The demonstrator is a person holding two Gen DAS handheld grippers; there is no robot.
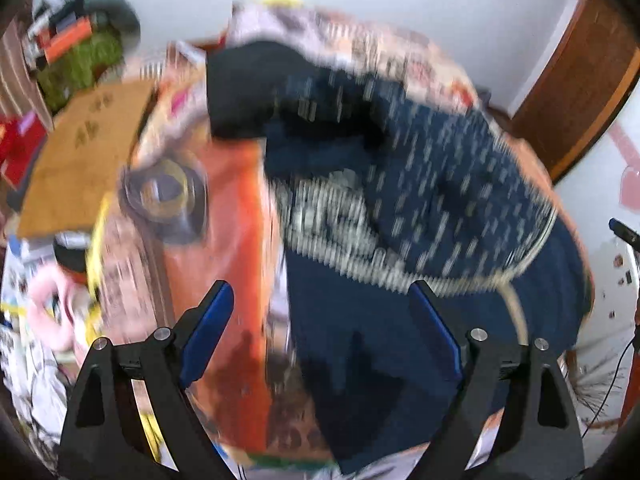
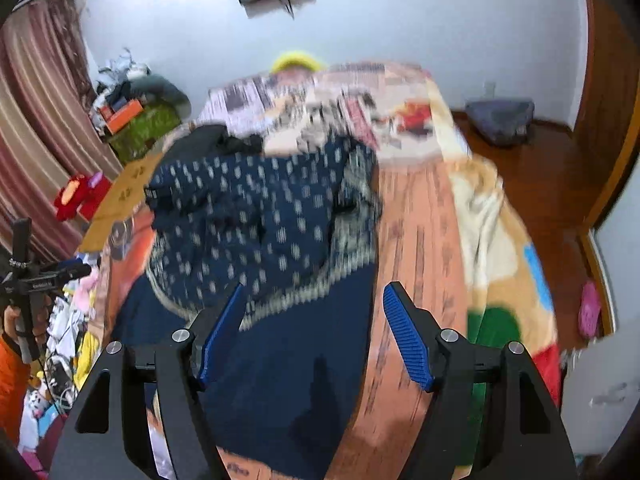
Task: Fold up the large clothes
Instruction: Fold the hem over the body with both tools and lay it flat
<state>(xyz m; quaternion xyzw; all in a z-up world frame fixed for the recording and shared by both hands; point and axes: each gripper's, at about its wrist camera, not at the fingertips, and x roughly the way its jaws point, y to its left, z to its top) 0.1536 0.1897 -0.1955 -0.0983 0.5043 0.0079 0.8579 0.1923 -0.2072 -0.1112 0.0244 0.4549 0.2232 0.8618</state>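
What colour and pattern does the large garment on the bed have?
The garment is navy blue with small white dashes and a pale patterned border, clearest in the right wrist view.

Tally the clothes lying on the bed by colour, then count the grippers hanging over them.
Navy blue patterned fabric garment with pale trim: 1
Black fabric garment, beyond the navy one: 1
Black two-finger grippers with blue pads, both open and empty: 2, left and right
Total: 4
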